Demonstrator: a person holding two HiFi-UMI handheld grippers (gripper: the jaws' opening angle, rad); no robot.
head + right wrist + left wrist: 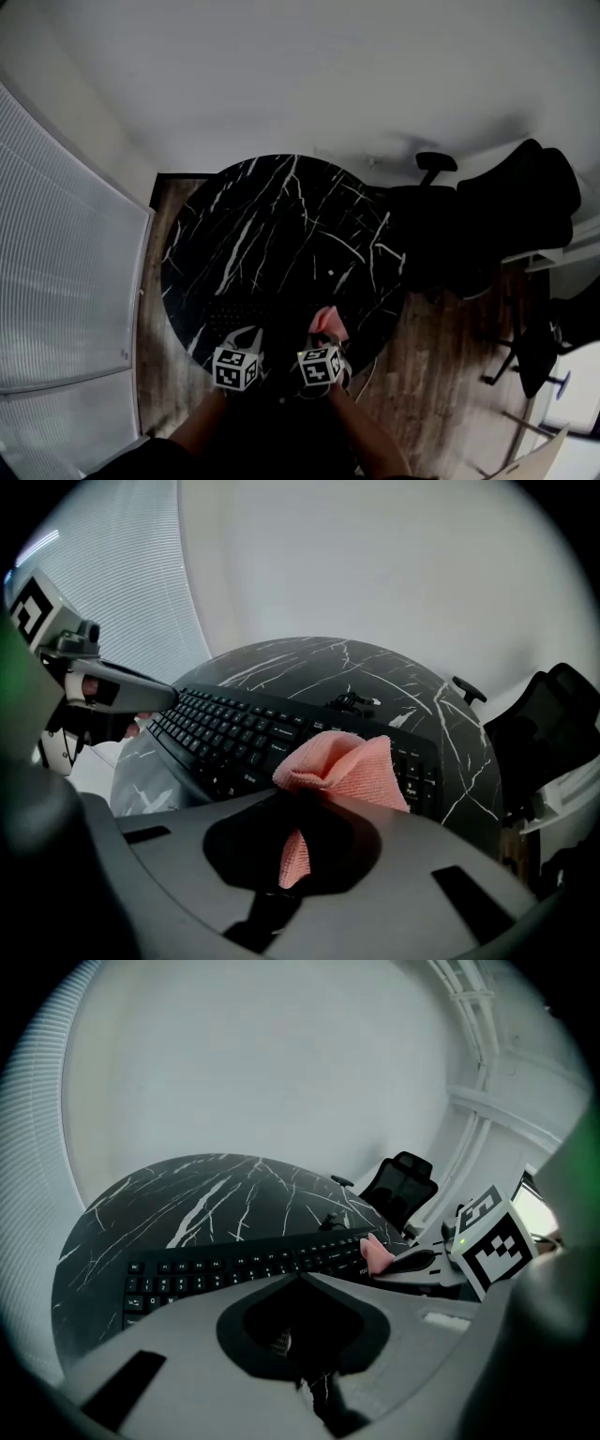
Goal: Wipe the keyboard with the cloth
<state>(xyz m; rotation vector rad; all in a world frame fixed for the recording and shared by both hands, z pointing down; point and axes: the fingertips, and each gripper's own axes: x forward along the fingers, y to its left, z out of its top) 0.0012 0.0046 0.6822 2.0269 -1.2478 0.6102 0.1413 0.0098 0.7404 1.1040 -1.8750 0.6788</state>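
A black keyboard [246, 735] lies at the near edge of the round black marble table [281, 211]; the head view barely shows it in the dark. My right gripper [314, 794] is shut on a pink cloth [342, 766], which bunches up just above the keyboard's right half. The pink cloth [328, 323] also shows above the right gripper [328, 339] in the head view. My left gripper [302, 1279] hovers over the keyboard [244, 1265] near its left half, jaws together with nothing between them. The cloth [375, 1252] sits to its right.
A black office chair [441, 234] stands close to the table's right side, with more dark chairs behind it. A window with blinds [56, 272] fills the left. Wooden floor [422, 375] lies around the table. The table's far half carries only a small dark object [354, 702].
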